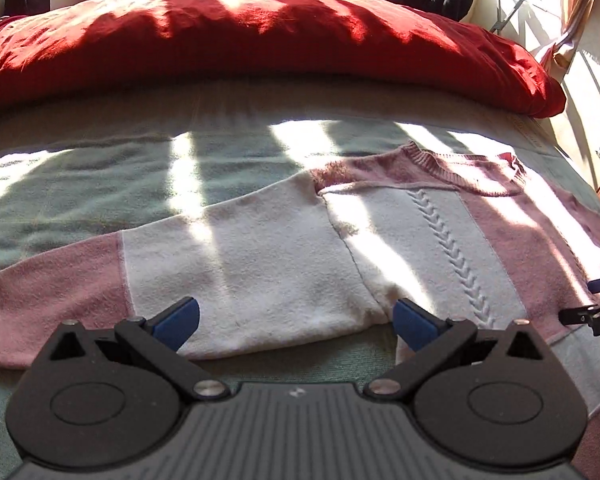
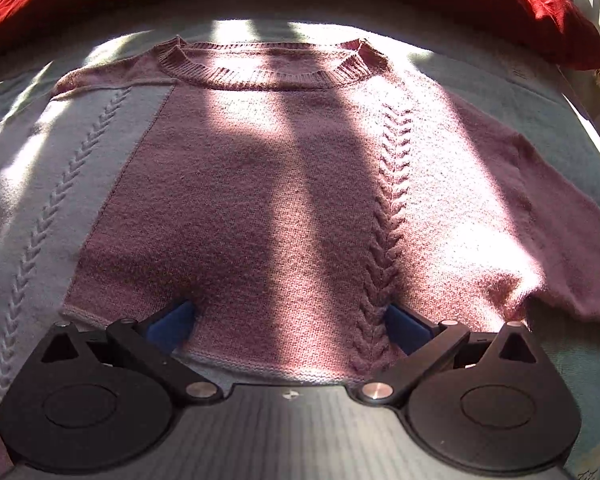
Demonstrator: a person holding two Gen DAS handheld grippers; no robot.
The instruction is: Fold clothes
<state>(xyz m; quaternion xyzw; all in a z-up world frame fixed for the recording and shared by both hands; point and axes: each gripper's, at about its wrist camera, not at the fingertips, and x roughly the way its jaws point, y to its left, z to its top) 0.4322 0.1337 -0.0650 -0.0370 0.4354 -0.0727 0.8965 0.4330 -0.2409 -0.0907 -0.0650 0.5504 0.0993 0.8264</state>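
Both the left gripper (image 1: 296, 320) and right gripper (image 2: 290, 322) gape wide, empty, low in frame over the pink-and-white knit sweater (image 2: 268, 184).

We see two identical rigs. Left gripper (image 1: 296, 322): matte black body, ribbed grey centre plate, two round black discs either side, silver pivot screws, angled black linkage arms, blue pads (image 1: 178, 320). Right gripper (image 2: 290, 324): same black housing, ribbed plate, silver screws, blue fingertips (image 2: 168, 326). Small white mark at each plate's top centre.
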